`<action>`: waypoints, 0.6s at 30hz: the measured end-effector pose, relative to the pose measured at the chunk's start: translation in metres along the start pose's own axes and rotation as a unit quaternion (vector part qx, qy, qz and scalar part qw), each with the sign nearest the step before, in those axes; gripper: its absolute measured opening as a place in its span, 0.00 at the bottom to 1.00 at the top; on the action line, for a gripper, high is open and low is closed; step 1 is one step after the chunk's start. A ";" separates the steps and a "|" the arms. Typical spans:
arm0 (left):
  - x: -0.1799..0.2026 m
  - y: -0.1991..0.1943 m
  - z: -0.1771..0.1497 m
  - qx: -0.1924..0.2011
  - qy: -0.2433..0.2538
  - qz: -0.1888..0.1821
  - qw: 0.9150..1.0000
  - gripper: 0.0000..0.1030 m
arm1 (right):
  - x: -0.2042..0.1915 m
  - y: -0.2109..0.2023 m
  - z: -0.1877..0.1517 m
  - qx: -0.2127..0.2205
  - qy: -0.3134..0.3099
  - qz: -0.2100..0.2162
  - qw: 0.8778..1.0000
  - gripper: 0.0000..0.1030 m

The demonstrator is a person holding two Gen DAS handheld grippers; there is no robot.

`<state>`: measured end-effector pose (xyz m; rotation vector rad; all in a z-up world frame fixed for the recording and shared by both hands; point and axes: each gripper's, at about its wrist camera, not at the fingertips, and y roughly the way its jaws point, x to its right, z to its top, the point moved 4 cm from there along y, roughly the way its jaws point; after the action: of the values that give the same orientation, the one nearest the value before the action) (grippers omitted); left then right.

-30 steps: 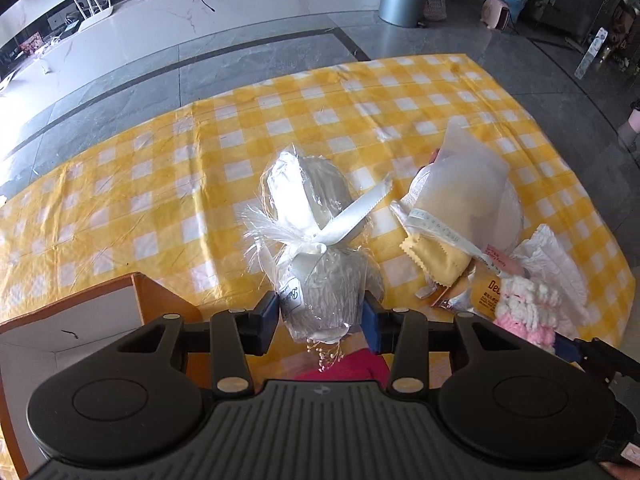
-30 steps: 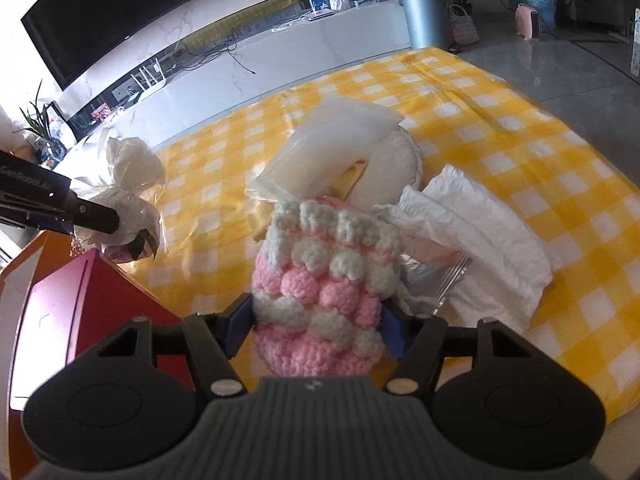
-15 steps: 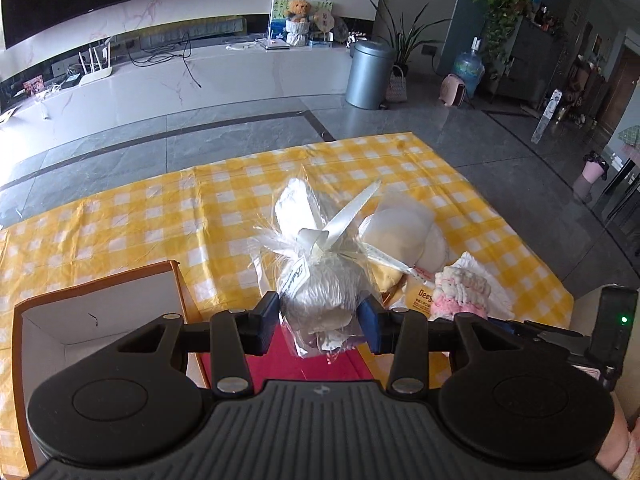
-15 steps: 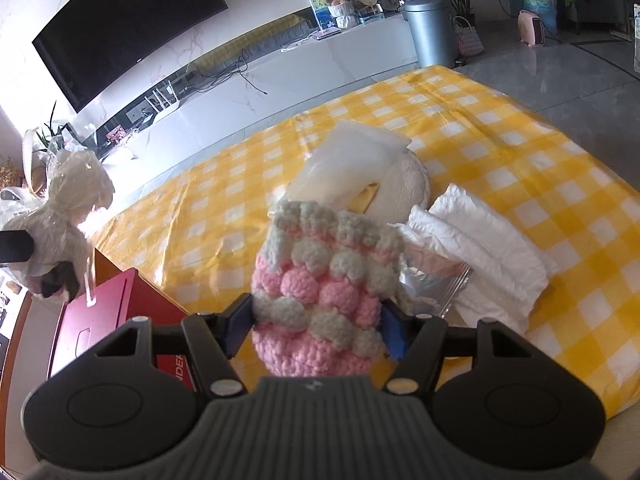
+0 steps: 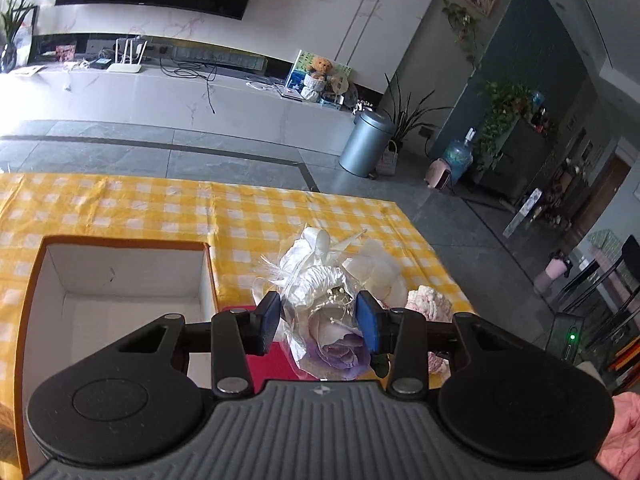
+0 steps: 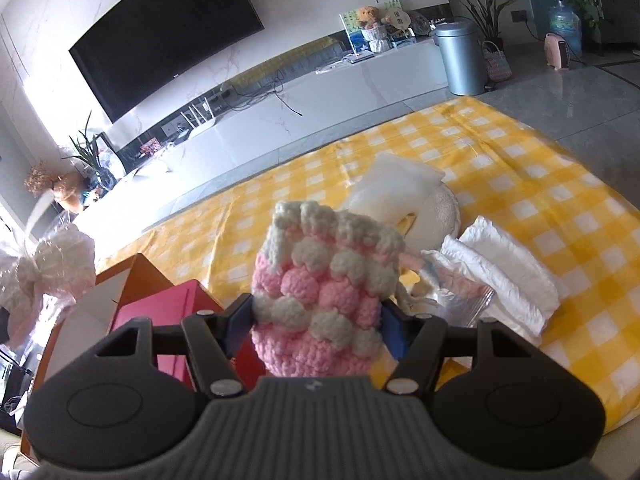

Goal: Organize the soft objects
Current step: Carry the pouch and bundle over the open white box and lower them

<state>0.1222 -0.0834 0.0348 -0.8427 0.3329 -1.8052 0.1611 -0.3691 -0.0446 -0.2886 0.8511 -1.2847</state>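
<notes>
Cellophane-wrapped bouquet [image 5: 320,312] at lower centre, clamped in left gripper [image 5: 318,326], stem end hidden behind it, open box [image 5: 120,276] at lower left, crochet pouch [image 6: 324,292] pinched by right gripper [image 6: 316,330], red lid [image 6: 160,312] partly covered.

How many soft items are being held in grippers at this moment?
2. The cellophane-wrapped bouquet sits clamped in the left gripper beside the open box; the pink-and-white crochet pouch is in the right gripper.
</notes>
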 end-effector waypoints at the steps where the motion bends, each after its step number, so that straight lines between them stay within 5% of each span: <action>1: -0.005 -0.004 -0.003 0.002 -0.007 0.000 1.000 0.46 | -0.004 -0.004 0.001 0.003 -0.001 0.010 1.000 0.63; 10: -0.064 -0.043 -0.022 0.051 -0.066 0.002 0.997 0.46 | -0.069 -0.017 -0.003 0.000 -0.060 0.112 0.992 0.63; 18: -0.109 -0.068 -0.040 0.090 -0.083 -0.006 0.992 0.46 | -0.139 -0.033 -0.018 -0.023 -0.106 0.268 0.957 0.63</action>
<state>0.0676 0.0352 0.0042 -0.8617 0.0575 -1.7329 0.1199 -0.2463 0.0185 -0.2071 0.7115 -0.7139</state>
